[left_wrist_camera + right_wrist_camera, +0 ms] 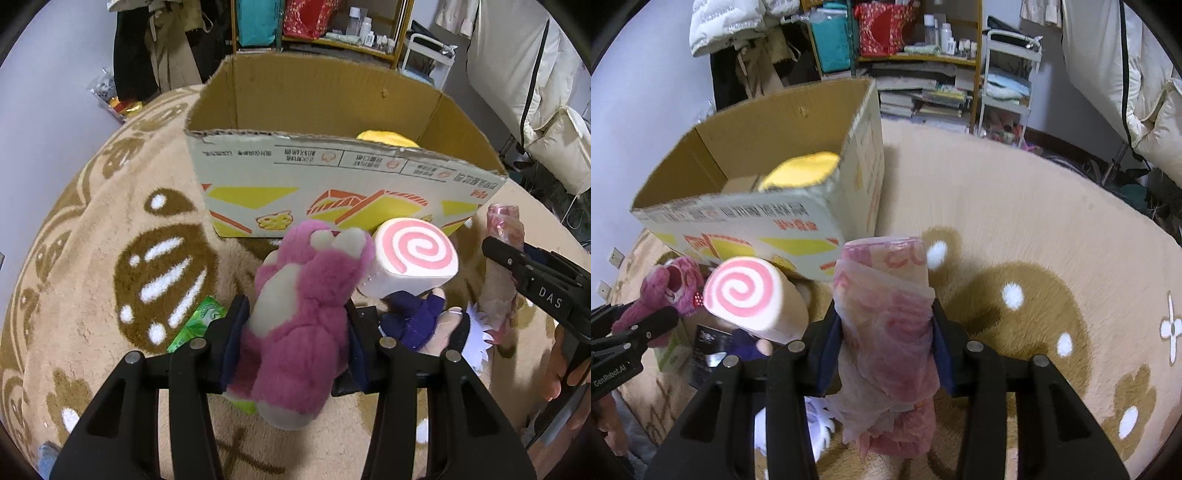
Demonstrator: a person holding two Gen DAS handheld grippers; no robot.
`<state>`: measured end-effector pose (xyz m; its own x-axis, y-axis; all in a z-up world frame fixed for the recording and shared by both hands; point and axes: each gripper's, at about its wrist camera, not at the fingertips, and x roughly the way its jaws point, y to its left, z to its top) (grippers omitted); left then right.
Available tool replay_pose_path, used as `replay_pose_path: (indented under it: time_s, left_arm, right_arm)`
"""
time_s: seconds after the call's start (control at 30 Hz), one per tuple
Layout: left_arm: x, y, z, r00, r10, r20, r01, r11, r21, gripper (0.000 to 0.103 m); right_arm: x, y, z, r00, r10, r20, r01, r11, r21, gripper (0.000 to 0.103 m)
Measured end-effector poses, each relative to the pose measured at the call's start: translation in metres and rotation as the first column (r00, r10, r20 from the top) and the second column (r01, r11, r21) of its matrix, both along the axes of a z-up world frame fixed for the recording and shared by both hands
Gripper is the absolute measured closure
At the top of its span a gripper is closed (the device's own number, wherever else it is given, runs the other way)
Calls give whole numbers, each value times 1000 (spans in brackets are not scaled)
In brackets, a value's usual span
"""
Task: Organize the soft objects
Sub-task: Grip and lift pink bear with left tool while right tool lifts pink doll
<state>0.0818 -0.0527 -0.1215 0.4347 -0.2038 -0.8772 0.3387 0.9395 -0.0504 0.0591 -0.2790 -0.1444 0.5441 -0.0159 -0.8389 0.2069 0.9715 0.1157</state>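
Pinching pink bear (295, 314) w/ left gripper (293, 332), wrapped roll (886, 325) w/ right gripper (884, 332), you needed both clear above box (332, 173) rim before release

"DAS" on right hand-held gripper (496, 254)

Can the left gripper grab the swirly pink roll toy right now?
Probably not: the left gripper is shut on the pink bear. The swirl roll lies close, unblocked, but the bear must go first.

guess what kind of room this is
Likely a lived-in bedroom or spare room: a plush rug covers the floor, a shelf holds bottles and books, and coats hang by the wall.
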Motion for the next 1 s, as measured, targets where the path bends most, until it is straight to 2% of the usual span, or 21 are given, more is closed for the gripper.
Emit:
replay_pose_path:
  time_s: [0.27, 0.43, 0.6, 0.77, 0.9, 1.0]
  left_arm:
    - [-14, 7, 19, 998, 27, 53, -26, 999, -20, 57]
    - [-19, 17, 34, 994, 63, 88, -59, 997, -53, 57]
    - [-24, 25, 49, 984, 96, 150, -86, 993, -75, 57]
    - [-34, 31, 71, 959, 126, 253, -101, 989, -109, 57]
    - [-43, 33, 90, 921, 142, 362, -109, 988, -112, 57]
    - [-46, 34, 99, 904, 146, 401, -106, 987, -120, 57]
  right_arm:
    - [-14, 5, 31, 994, 11, 108, -10, 1000, -11, 61]
    - [-21, 12, 48, 986, 27, 163, -26, 1000, -11, 83]
    - [-25, 14, 58, 977, 48, 207, -47, 999, -7, 85]
    - [-33, 18, 75, 963, 64, 264, -60, 998, -23, 85]
    - [-42, 23, 92, 941, 74, 331, -63, 997, -42, 85]
    - [-47, 26, 104, 922, 77, 379, -59, 997, -58, 85]
